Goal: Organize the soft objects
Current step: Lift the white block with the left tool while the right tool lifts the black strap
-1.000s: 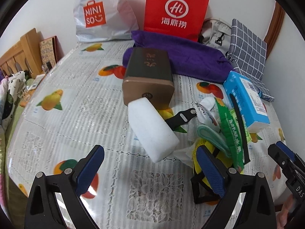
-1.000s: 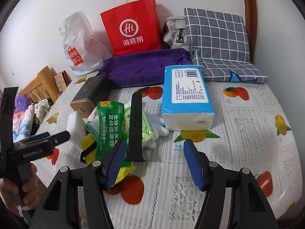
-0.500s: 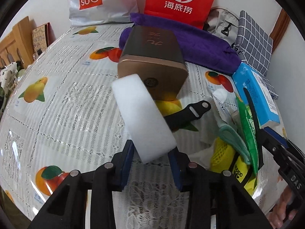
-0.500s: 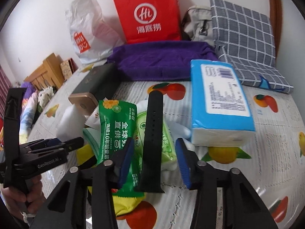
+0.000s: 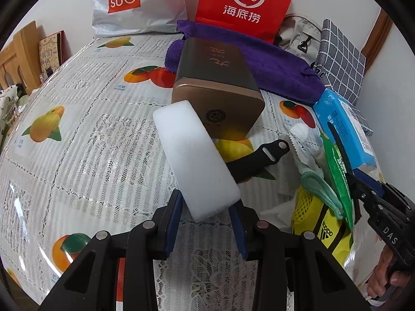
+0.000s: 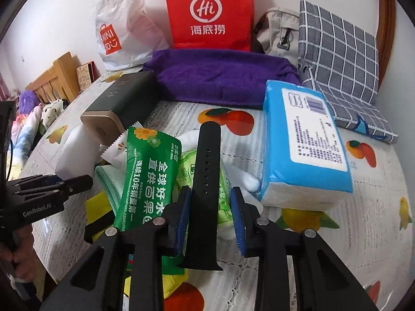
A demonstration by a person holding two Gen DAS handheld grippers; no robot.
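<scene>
where fruit-print tablecloth [image 5: 77,134] meets white wall [image 6: 64,5], left hand-held gripper [image 5: 206,223] clamps sponge [image 5: 194,160]; right hand-held gripper [image 6: 210,212] closing, strap [image 6: 205,186] between.

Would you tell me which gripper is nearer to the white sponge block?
Left. The left gripper has its pads against the white sponge block; the right gripper straddles the black strap, beyond the snack packets.

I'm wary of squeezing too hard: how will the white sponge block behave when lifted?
The white sponge block looks foamy, so probably light and squashy under the left gripper fingers. Held at one end, its long body may sag or pivot. Its matte surface seems unlikely to slip.
</scene>
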